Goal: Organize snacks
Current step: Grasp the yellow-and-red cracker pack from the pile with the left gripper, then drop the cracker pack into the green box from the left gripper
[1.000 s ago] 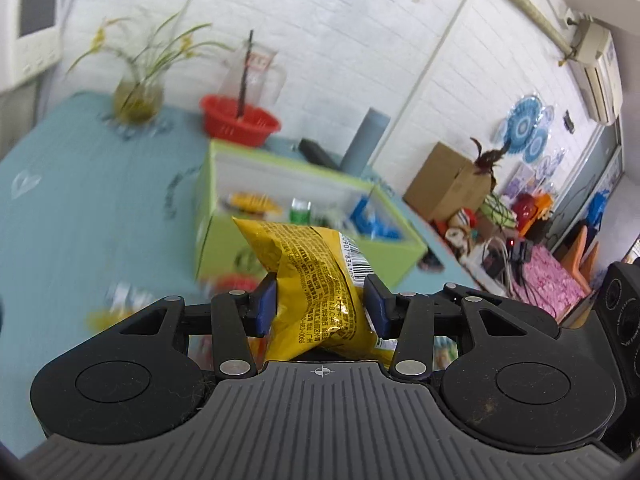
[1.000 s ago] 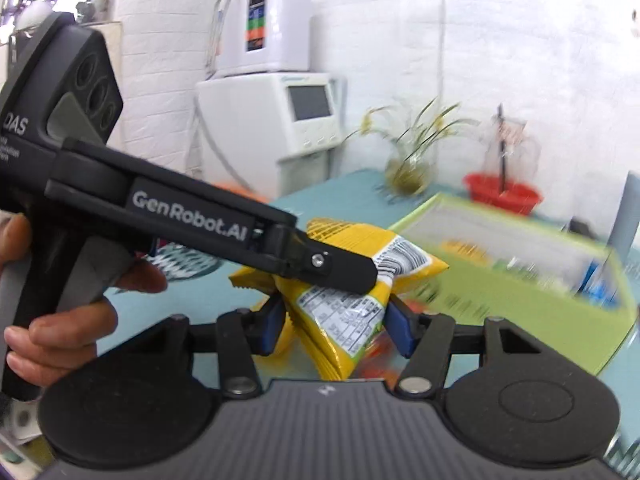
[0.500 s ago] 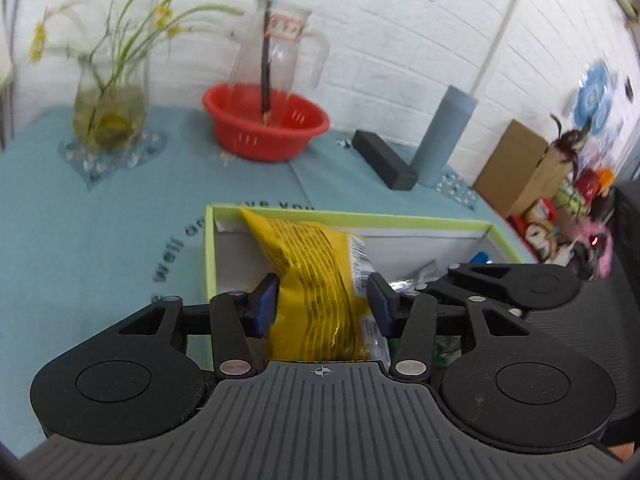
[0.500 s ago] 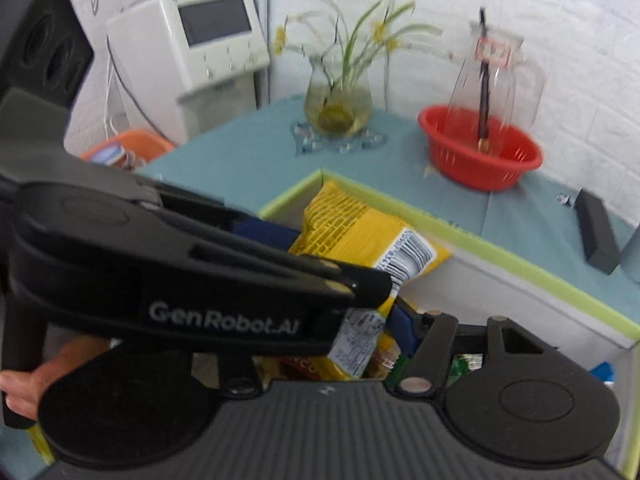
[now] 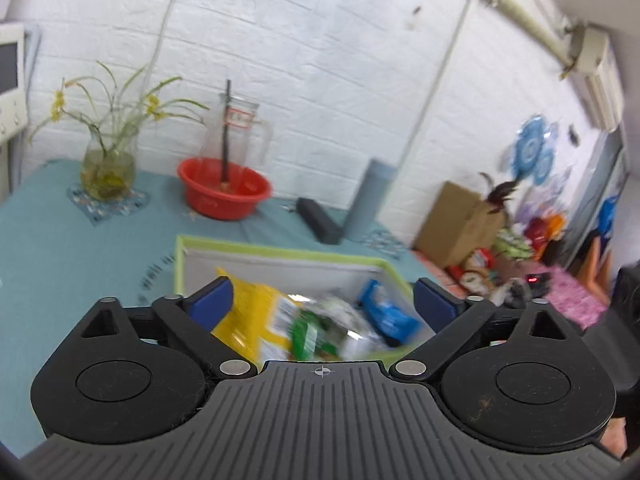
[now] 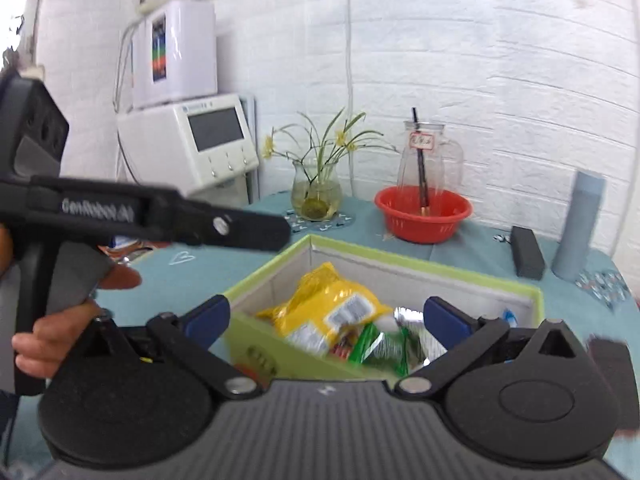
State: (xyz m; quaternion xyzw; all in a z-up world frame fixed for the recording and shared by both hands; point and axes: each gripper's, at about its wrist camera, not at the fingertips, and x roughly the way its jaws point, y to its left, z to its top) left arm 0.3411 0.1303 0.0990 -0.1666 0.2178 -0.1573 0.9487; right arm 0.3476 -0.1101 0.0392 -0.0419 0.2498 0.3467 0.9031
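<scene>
Table (image 6: 208, 264) has a teal cloth w/ faint print, set against a white brick wall. Along the far edge, left to right: vase (image 6: 316, 192) w/ yellow flowers on a patterned mat, red bowl (image 6: 424, 212) w/ a clear jug (image 6: 428, 160) standing in it, black block (image 6: 528, 256), grey tube (image 6: 578, 228). A white machine (image 6: 192, 144) w/ a screen sits off the table's left end. In the left wrist view a cardboard box (image 5: 456, 220) and bright clutter fill the room's right side, past the table edge.

Green-rimmed box (image 6: 420, 260) sits mid-table, nearer the front. Inside: yellow bag (image 6: 328, 312) toward the left wall, green packs (image 6: 380, 344) in the middle, blue pack (image 5: 384, 312) to the right. Contents are blurred in both views.

Left claw (image 5: 320, 300): jaws opening, wide apart, nothing pinched; its left pad looks to overlap the yellow bag's edge, can't tell if touching. In the right wrist view it reaches in from the left, above the box's left corner, held by a hand (image 6: 60, 320).

Right claw (image 6: 324, 316): jaws opening, spread wide, pads clear of the snacks below.

Open cloth lies left of the box and between the box and the far-edge items. The box's right side runs close to the table edge.
</scene>
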